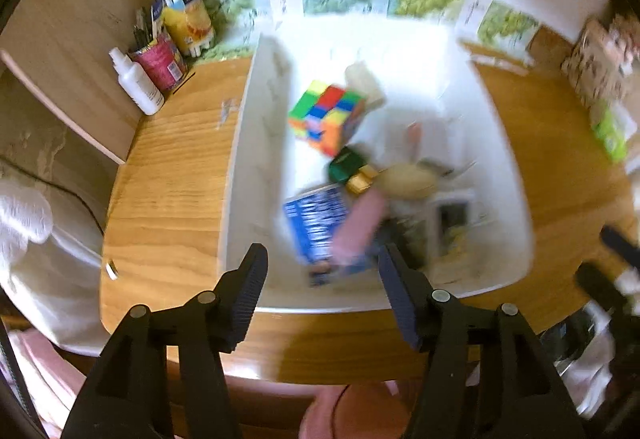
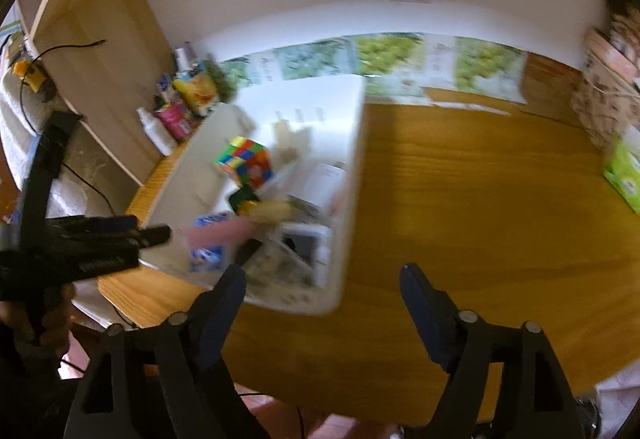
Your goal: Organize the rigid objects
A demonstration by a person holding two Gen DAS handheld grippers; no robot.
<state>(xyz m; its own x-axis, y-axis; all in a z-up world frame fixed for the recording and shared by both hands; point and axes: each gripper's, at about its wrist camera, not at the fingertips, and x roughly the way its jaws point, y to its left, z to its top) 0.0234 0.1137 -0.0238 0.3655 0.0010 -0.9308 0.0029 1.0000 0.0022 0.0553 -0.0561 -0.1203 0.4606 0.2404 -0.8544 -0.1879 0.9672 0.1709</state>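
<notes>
White bin (image 1: 240,143) sits on the wooden counter (image 1: 168,175), landmark for all below. Both views blurred

- Inside bin: puzzle cube (image 1: 326,117) toward the far end; green box (image 1: 347,163), blue booklet (image 1: 316,223) and pink stick (image 1: 358,225) piled nearer the front wall
- Left gripper (image 1: 322,279) hangs above the bin's near edge, fingers (image 1: 250,287) spread wide, nothing between them
- Right gripper (image 2: 322,295) over the bin's near right corner, fingers (image 2: 426,313) wide, empty
- White bottle (image 1: 138,83) and 2 cans (image 1: 160,61) stand left of the bin, by the wall
</notes>
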